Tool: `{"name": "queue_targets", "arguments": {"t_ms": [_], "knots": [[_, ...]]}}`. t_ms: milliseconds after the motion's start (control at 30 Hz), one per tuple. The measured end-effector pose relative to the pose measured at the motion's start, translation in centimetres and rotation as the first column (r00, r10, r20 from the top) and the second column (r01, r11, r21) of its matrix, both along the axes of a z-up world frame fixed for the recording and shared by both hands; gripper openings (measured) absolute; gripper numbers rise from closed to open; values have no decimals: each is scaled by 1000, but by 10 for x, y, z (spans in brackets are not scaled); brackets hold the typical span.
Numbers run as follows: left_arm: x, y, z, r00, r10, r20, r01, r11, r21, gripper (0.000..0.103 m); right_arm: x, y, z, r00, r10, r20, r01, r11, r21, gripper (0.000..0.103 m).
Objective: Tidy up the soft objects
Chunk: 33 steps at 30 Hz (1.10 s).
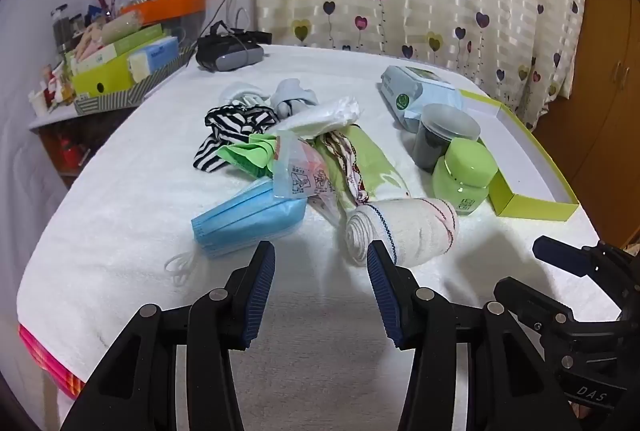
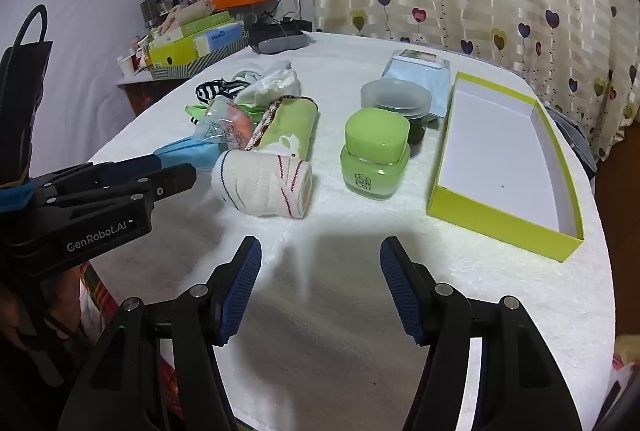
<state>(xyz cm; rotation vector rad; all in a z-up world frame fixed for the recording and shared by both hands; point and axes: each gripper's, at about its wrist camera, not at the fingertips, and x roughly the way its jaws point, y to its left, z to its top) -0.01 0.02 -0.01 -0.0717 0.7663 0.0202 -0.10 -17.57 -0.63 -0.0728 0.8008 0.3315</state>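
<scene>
— Saw both tongs, left gripper (image 1: 321, 249) and right gripper (image 2: 321, 245), wide open, holding nothing.

— Found rolled towel (image 2: 264, 183) at eleven o'clock; mask pile (image 2: 188, 154) half hidden behind black tongs.

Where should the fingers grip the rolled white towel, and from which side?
Probably across the middle of the rolled white towel, coming down from above with one of the fingers on each long side: it lies flat on its side, and its near side is clear.

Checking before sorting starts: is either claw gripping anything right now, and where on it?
Nothing is held. The left claw and right claw are both open and empty above the white towel.
</scene>
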Motion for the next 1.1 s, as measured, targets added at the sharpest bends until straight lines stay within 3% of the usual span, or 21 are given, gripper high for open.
{"name": "queue_targets", "arguments": {"t_ms": [1100], "knots": [[-2, -1, -1, 1000, -23, -17, 23, 1000, 4, 47, 0, 3, 6, 1000, 9, 10, -9, 1000, 12, 63]]}}
